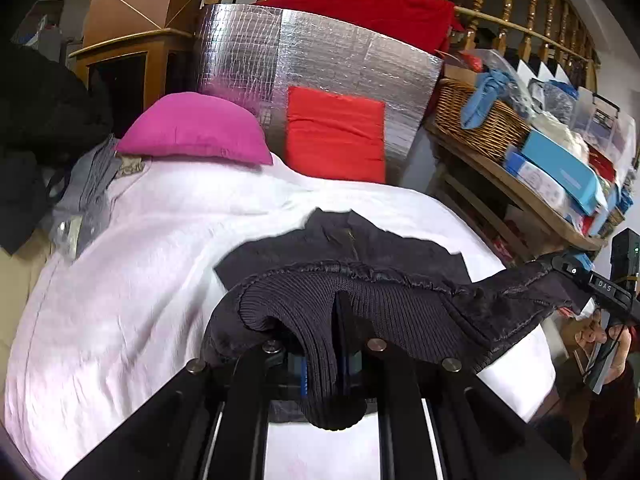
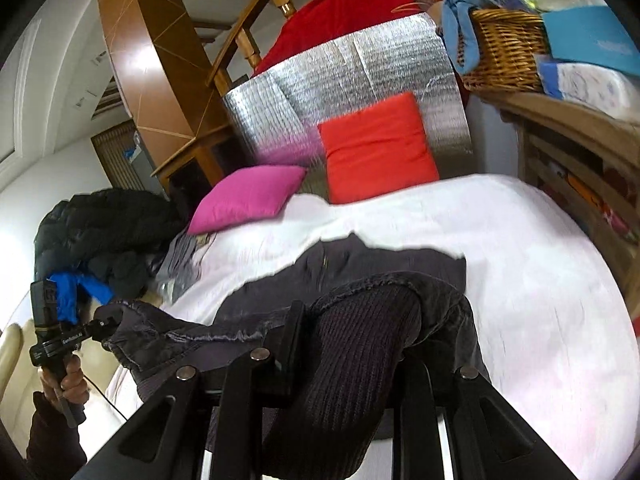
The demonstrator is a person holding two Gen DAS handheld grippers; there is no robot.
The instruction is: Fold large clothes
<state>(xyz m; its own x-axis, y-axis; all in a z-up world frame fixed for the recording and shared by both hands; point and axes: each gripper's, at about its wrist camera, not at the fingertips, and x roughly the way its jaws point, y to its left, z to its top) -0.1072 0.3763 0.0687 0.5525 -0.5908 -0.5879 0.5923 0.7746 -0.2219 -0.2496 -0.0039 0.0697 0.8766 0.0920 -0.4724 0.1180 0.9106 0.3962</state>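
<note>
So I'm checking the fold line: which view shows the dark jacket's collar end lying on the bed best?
The left wrist view: the dark jacket lies nearly centred on the white bedcover, its collar end unobstructed. The right wrist view shows the same end more blurred and at a slant, with more ribbed hem in front.

Dark ribbed jacket (image 1: 360, 276), pink pillow (image 1: 196, 130), white sheet (image 1: 160, 220)

White sheet (image 1: 160, 280) covers the bed, a pink cushion (image 1: 196, 130) and a red one (image 1: 336, 134) propped against a silver foil panel (image 1: 320, 56). Wooden banister (image 1: 520, 8) behind, cluttered wooden shelf (image 1: 520, 184) with wicker basket (image 1: 476, 120) alongside, white walls.
</note>
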